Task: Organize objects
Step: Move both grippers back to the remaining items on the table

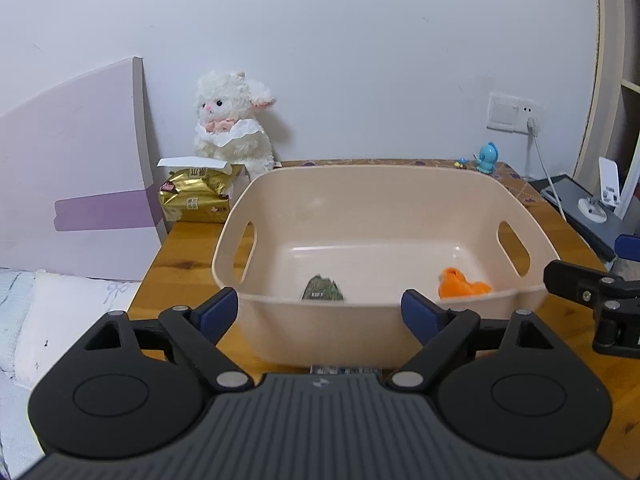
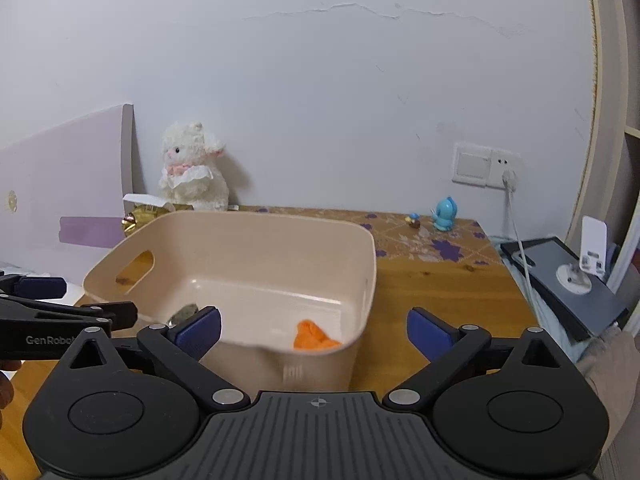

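Two items lie in the bin (image 1: 372,196): a dark packet (image 1: 322,289) near its front left, an orange piece (image 1: 462,285) at front right. The bin stands on the table (image 2: 432,280), directly ahead of my left gripper (image 1: 320,314); my right gripper (image 2: 314,330) sits toward its right corner. Both are spread wide, holding nothing. I judge the step to lie between placements. The next move calls for choosing a loose item, possibly the blue toy (image 2: 443,214) near the wall.
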{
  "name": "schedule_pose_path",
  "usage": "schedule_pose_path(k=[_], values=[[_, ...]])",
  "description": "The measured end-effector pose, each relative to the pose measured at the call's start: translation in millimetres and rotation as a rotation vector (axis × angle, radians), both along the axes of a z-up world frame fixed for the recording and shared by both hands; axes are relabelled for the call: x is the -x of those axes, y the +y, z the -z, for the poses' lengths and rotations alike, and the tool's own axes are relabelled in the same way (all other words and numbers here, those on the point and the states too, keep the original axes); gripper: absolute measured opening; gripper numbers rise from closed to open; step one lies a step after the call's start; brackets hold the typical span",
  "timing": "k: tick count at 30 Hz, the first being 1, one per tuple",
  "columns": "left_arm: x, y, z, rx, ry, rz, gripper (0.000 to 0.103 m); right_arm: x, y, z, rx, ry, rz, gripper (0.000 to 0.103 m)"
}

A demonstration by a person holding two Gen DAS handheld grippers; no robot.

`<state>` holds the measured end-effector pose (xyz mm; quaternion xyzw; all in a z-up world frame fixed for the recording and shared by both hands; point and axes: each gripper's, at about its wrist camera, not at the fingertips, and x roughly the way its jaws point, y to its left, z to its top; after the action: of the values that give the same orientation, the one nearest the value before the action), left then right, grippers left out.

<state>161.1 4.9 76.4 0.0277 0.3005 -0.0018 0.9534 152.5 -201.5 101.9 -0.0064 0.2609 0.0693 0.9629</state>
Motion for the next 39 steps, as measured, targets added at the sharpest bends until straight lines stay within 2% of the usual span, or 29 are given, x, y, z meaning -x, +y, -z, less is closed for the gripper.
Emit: schedule_pose_path(k=[7,15,27,39], values=[[23,3,12,0.008,0.025,-0.004,0.09,22,-5,8,0.011,0.033,0.008,0.103],[36,11,37,0.0,0.084,-0.02,0.09,29,-6,37,0.036,0.107,0.014,0.103],[24,25,76,0.059,0.186,-0.025,0.09,16,-2,85,0.077,0.212,0.019,0.103],[7,25,91,0.125,0.225,0.002,0.09,-7,11,109,0.049,0.236,0.0,0.103]])
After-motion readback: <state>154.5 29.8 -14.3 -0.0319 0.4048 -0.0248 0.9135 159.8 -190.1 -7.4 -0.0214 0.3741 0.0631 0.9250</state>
